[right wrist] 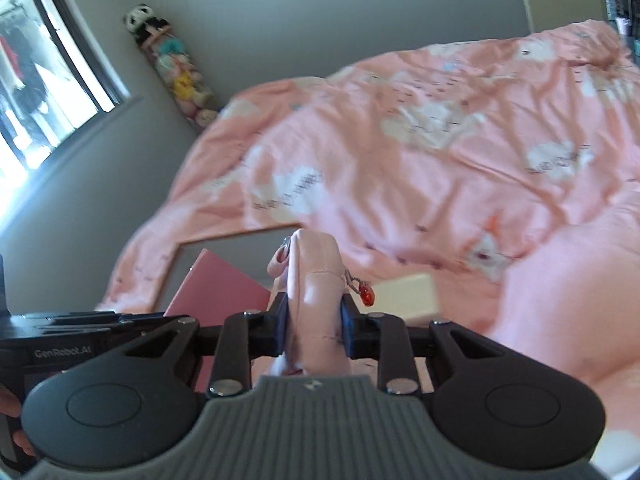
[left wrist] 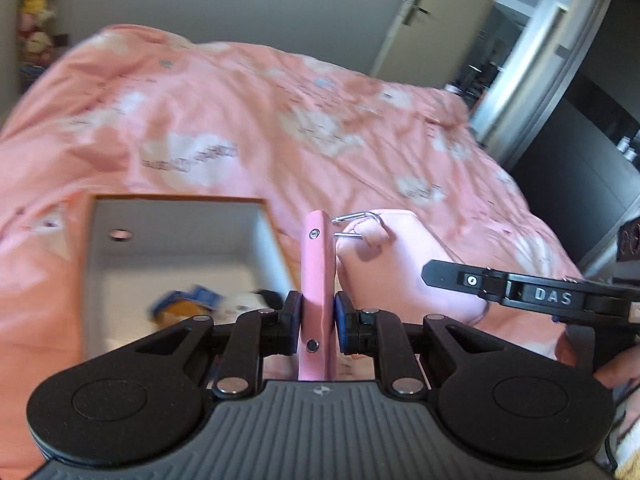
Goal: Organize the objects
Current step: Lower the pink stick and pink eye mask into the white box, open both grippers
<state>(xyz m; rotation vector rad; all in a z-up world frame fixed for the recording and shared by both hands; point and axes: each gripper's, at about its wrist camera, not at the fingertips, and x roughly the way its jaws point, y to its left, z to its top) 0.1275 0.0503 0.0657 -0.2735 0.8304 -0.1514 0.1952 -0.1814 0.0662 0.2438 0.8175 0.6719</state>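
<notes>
Ahead and to the left of the left gripper [left wrist: 316,320], an open box [left wrist: 180,248] is seen on the bed [left wrist: 240,120], with room left inside beside some small things [left wrist: 192,304] at its near end. The space right of this gripper is filled by a soft pink bag [left wrist: 400,272] and the right gripper [right wrist: 314,320]. Just right of the right gripper, a cream block [right wrist: 408,296] is lying. Beyond it, wide open bed is seen.
</notes>
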